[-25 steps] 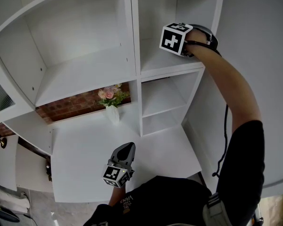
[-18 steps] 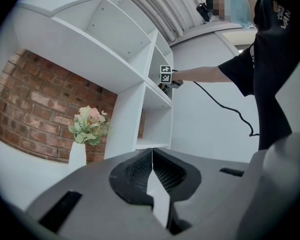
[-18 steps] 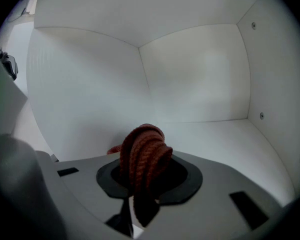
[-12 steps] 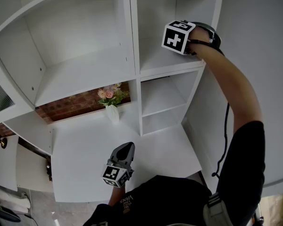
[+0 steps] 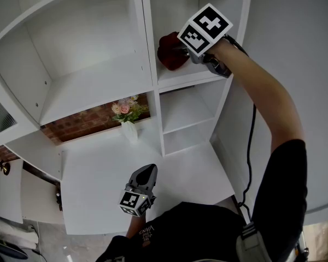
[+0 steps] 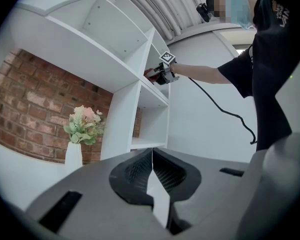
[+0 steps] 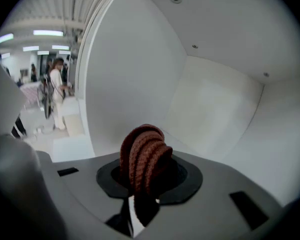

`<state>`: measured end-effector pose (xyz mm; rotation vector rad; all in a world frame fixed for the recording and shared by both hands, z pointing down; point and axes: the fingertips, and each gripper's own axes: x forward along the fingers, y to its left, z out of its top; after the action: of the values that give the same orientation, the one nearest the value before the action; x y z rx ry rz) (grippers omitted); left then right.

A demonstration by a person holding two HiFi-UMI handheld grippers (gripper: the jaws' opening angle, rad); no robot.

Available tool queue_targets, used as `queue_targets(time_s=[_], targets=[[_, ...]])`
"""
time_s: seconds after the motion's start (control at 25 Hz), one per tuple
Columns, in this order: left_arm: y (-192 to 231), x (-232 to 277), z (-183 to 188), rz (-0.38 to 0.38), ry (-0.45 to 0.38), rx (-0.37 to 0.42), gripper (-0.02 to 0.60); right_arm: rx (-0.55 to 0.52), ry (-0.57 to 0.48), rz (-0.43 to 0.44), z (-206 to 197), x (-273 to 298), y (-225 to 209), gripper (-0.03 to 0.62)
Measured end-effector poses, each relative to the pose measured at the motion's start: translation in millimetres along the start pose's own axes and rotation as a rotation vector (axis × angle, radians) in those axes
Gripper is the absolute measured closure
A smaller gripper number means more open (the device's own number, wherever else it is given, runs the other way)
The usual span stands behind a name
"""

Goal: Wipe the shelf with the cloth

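Wide left bay (image 5: 93, 83) open; vase (image 5: 130, 131) beside the divider (image 5: 158, 125) below

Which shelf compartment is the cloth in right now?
The narrow right-hand compartment above the two small ones; the right gripper holds the cloth there.

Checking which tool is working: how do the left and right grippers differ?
The right gripper is shut on the dark red cloth; the left gripper is shut on nothing. The right reaches into an upper shelf compartment; the left hangs low over the white counter. Both carry a marker cube.
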<state>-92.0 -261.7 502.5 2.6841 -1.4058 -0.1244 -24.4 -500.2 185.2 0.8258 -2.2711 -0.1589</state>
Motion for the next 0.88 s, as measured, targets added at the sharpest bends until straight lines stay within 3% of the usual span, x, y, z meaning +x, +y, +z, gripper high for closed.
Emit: queue_targets(time_s=[0.12, 0.28, 0.88], targets=[[0.4, -0.6, 0.5, 0.004, 0.002, 0.004, 0.572, 0.133, -0.065, 0.151, 5.7, 5.5, 21.4, 0.494], [1.2, -1.4, 2.0, 0.012, 0.0, 0.002, 0.572, 0.185, -0.067, 0.227, 2.3, 14.0, 37.2, 0.494], [-6.7, 2.2, 1.0, -0.013, 0.003, -0.007, 0.572, 0.07, 0.052, 0.132, -27.3, -4.5, 22.4, 0.494]])
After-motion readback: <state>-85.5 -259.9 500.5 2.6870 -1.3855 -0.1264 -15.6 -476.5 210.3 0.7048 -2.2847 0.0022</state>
